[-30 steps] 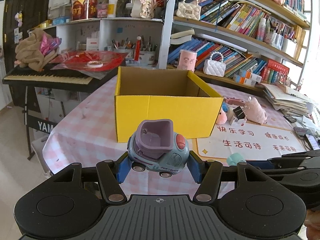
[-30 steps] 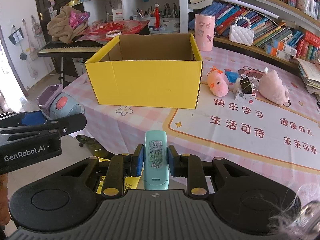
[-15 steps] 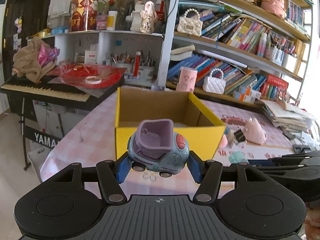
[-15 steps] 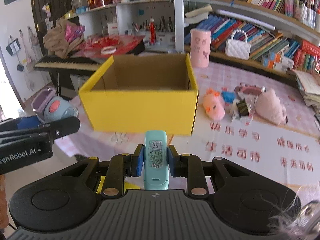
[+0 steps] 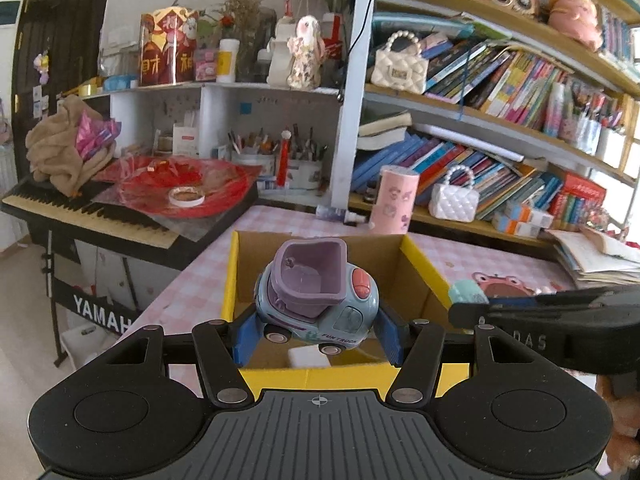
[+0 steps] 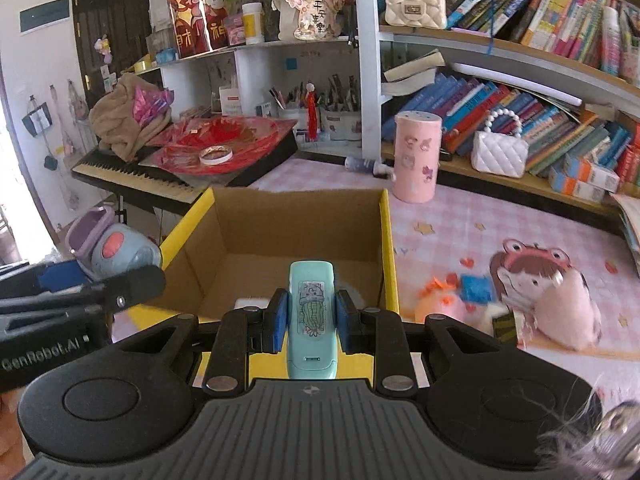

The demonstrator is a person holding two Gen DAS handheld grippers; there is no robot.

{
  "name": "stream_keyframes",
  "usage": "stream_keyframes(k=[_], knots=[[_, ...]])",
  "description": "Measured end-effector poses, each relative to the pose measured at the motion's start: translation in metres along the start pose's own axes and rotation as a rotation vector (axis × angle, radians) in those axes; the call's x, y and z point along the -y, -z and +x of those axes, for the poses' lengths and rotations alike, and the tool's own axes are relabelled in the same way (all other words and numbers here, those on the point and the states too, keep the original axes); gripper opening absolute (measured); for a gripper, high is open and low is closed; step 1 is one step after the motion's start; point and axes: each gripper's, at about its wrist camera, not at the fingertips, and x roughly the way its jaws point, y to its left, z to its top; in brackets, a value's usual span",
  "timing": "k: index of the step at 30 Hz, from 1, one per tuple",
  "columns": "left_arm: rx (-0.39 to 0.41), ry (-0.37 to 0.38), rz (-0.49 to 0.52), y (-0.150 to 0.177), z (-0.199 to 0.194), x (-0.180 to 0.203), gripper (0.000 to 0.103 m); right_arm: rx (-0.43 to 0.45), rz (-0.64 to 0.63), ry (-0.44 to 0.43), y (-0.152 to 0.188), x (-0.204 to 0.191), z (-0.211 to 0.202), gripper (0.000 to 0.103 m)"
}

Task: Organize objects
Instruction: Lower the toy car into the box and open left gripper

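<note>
Yellow cardboard fills the middle of both views: the box [image 5: 424, 268] that a second ago stood well ahead on the desk [image 6: 460, 216] now lies right under the two tools, its brown floor open to view. The left tool [image 5: 318, 334] is clamped on a blue and purple toy truck [image 5: 320, 296], held above the box's near edge. The right tool [image 6: 310, 322] is clamped on a slim mint-green case [image 6: 311, 316] with a jellyfish sticker, likewise over the box's near wall. Both things look ready to be dropped in, I judge.

A white item [image 5: 308, 357] lies on the box floor, mostly hidden behind the truck and the tools, so I cannot tell what it is. The plush toys [image 6: 560, 308] to the right of the box are blurred, and small things among them cannot be made out.
</note>
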Motion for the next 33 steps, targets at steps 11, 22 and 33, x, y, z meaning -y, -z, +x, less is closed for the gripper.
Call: stream_keyframes(k=[11,22,33], knots=[[-0.121,-0.043,-0.024,-0.004,0.066,0.010,0.059,-0.042,-0.006,-0.052,-0.033,0.029,0.068,0.023],[-0.249,-0.074,-0.021,-0.001,0.113,0.013,0.059,-0.129,-0.086,-0.130,-0.050,0.032,0.133,0.023],[-0.377,-0.105,0.011,0.010,0.140,0.017,0.054,-0.246,-0.215,-0.154,-0.051,0.020,0.179,0.023]])
